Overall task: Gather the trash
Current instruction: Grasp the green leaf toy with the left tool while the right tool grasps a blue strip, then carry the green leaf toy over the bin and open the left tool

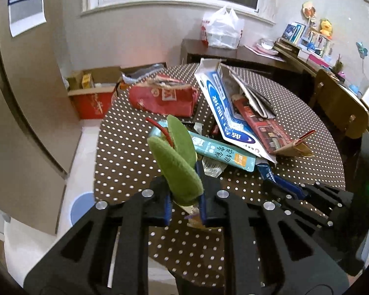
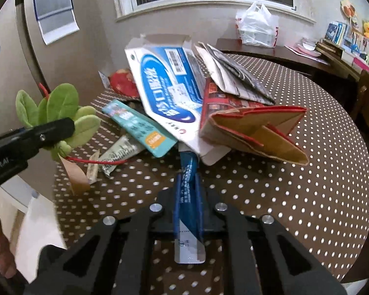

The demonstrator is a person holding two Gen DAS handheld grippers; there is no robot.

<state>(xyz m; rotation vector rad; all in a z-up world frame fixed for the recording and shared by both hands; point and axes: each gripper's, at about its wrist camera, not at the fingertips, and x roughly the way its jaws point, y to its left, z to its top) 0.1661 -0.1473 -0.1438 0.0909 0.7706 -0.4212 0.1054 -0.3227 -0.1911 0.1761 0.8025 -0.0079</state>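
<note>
At the left edge of the pile, I have the left gripper [image 1: 185, 205] clamped on a green plush leaf bundle [image 1: 178, 162]; its blue pads press on the stem end, and the leaves stand up and away from the jaws, roughly along the line the gripper points. From the right wrist view, a red cord [image 2: 96, 161] runs from the bundle to the dotted tablecloth [image 2: 295, 196], and a brown paper tag [image 2: 76, 174] hangs below it, so I judge the item only partly clear of the table. Moving right, a teal pouch [image 1: 223, 151] and a small clear wrapper [image 2: 118, 153] lie flat beside the bundle. Next comes the leaning white and blue carton [image 2: 164, 93], with folded newspaper [image 2: 233, 76] and a flattened red and brown box [image 2: 253, 132] stacked against it. Further right, I have the right gripper [image 2: 188, 211] closed on a blue packet strip [image 2: 187, 184]. The strip's long axis runs straight forward from the jaws and its far end disappears under the carton's lower edge. This is the governing relation: I judge that pulling along that axis toward me frees the strip, while lifting it risks tipping the carton and the box beside it. The right gripper is the nearer one to that stack.
</note>
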